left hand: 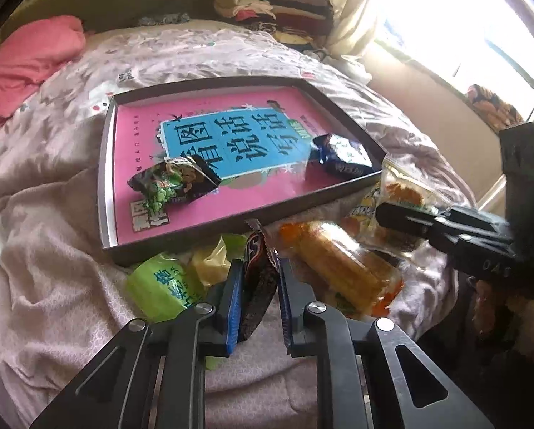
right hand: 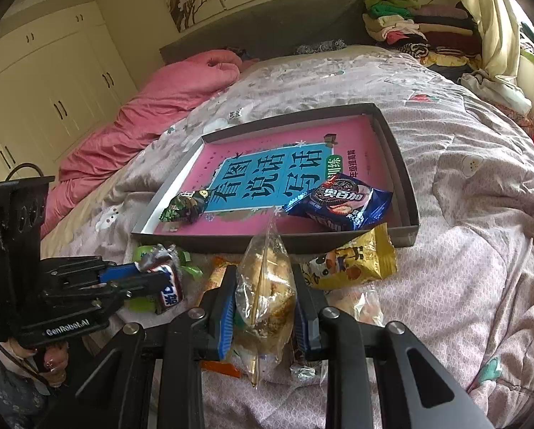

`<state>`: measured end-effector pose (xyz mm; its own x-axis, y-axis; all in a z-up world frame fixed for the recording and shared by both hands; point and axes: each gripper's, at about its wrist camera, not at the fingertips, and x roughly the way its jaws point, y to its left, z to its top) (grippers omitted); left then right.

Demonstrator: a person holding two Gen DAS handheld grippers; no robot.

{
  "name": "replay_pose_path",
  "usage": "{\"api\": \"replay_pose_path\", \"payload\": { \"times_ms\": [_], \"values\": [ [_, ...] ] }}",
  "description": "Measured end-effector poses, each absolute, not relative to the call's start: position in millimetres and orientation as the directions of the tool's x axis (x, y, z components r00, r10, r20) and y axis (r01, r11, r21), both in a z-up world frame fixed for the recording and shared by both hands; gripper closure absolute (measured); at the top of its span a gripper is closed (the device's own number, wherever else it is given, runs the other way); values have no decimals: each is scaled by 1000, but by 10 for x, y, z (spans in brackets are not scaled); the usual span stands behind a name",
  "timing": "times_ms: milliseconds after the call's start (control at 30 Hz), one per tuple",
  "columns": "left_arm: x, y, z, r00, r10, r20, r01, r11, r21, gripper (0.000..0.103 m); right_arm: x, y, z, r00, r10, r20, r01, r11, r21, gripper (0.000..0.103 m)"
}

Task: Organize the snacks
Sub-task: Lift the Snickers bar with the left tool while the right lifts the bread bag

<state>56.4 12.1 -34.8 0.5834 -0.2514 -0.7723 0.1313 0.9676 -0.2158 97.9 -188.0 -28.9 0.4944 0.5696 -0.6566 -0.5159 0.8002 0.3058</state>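
Pinching a small chocolate bar [left hand: 258,279] in the left gripper [left hand: 258,286], with both pads pressed on its dark wrapper, just in front of the near wall of the shallow tray [left hand: 104,164]. Pinching a clear bag of pastry [right hand: 265,286] in the right gripper [right hand: 265,307], also just in front of that near wall, with the loose top of the bag standing up above the fingers. Already inside the tray: a green snack packet [left hand: 170,182] near the left wall and a blue cookie packet [right hand: 342,202] in the near right corner. Best to lift each snack clear above the near wall before carrying it forward, since the thin wall could likely catch a hanging wrapper. Better to release over the bare pink middle of the tray, apart from the two packets. Good to keep the grip gentle on the pastry, probably soft and easy to crush. Still waiting in front of the tray: a yellow packet [right hand: 352,261] and a green wrapper [left hand: 163,286]
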Motion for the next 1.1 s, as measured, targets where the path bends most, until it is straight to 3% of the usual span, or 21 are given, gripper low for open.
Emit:
{"api": "replay_pose_path", "payload": {
  "times_ms": [1100],
  "values": [
    [646, 351, 329, 728, -218, -650, 75, 968, -240, 88, 1052, -2040, 30, 597, 598, -535, -505, 798, 329, 75]
  ]
}}
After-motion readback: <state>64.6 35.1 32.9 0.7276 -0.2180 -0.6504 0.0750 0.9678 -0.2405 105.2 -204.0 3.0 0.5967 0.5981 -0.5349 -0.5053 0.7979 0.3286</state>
